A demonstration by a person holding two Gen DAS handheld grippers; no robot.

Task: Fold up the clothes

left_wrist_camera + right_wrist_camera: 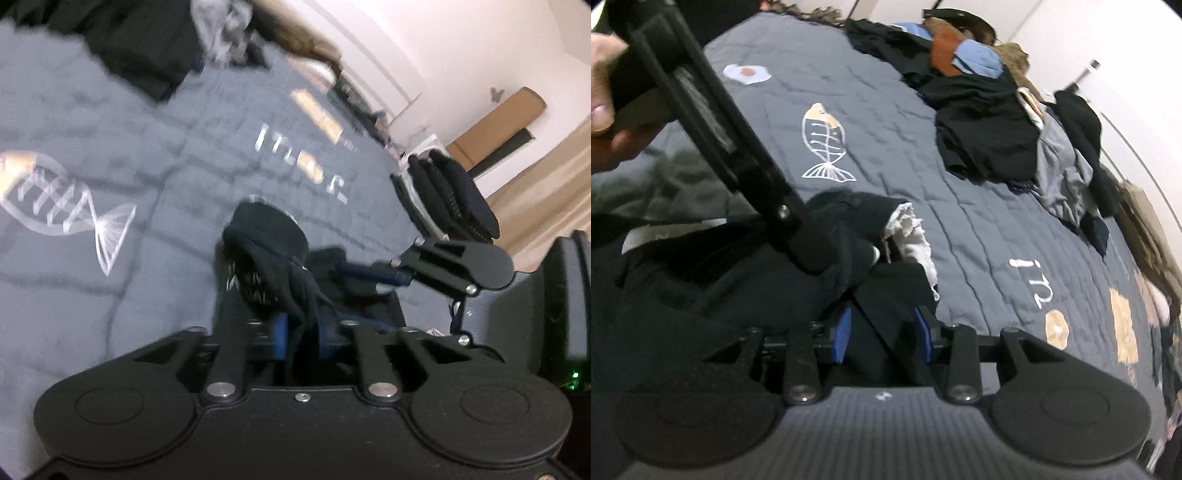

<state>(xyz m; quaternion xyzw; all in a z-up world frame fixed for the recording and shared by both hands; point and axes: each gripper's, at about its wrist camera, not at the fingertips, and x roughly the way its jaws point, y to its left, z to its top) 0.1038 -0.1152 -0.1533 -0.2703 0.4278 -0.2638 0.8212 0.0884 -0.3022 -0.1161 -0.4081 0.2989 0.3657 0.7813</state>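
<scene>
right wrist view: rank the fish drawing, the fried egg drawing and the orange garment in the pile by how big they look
1. fish drawing, clearly largest.
2. fried egg drawing and orange garment: they look about alike, and both lie farther from the camera, so I won't rank them.

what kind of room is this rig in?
Most likely a bedroom. The work surface is a bed with a grey quilted bedspread printed with a fish, a heap of unfolded clothes lies along its far side, and plain white walls stand behind.

open quilt left, clothes pile (far) right
</scene>
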